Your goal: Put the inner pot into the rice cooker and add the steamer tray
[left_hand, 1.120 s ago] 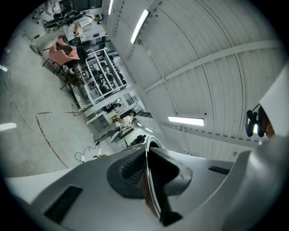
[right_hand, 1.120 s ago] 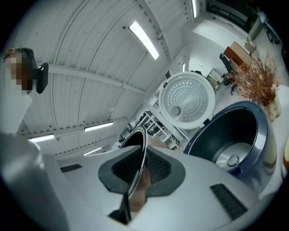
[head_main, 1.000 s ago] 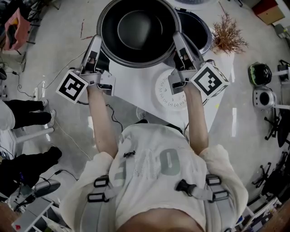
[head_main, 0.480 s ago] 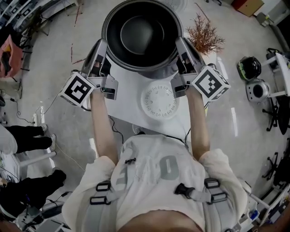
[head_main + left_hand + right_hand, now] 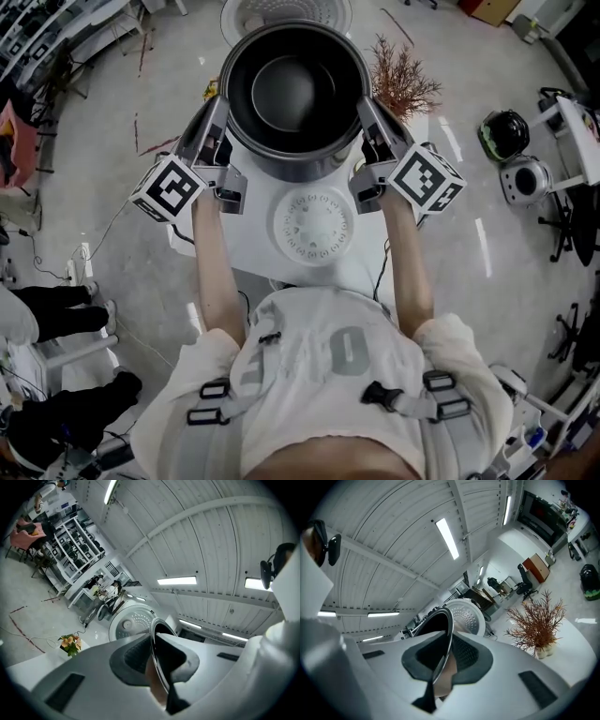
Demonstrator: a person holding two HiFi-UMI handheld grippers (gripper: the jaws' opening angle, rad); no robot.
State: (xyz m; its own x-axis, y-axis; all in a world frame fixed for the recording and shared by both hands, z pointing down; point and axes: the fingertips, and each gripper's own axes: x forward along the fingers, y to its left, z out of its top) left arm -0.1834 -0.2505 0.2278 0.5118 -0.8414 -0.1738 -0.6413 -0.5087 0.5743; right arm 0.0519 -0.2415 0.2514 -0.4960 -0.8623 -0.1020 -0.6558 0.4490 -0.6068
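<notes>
The dark inner pot (image 5: pixel 292 89) hangs between my two grippers, seen from above in the head view. My left gripper (image 5: pixel 218 120) is shut on the pot's left rim, my right gripper (image 5: pixel 368 118) on its right rim. In the left gripper view the thin metal rim (image 5: pixel 155 641) runs between the pads of that gripper (image 5: pixel 154 660). The right gripper (image 5: pixel 444 657) pinches the rim (image 5: pixel 446 630) the same way. The rice cooker's open lid (image 5: pixel 284 13) shows beyond the pot; the cooker body is hidden under it. The white steamer tray (image 5: pixel 314 225) lies on the table.
The white table (image 5: pixel 251 255) carries a dried reddish plant (image 5: pixel 401 80) at the right of the pot. A small flower bunch (image 5: pixel 70 642) stands at the left. Cables and gear cover the floor around, with a seated person's legs (image 5: pixel 52 305) at left.
Both grippers carried the pot sideways across the table. The cooker's dark opening, beside the pot a second ago, is now hidden under it, and the tray lies straight below the pot in the picture.
</notes>
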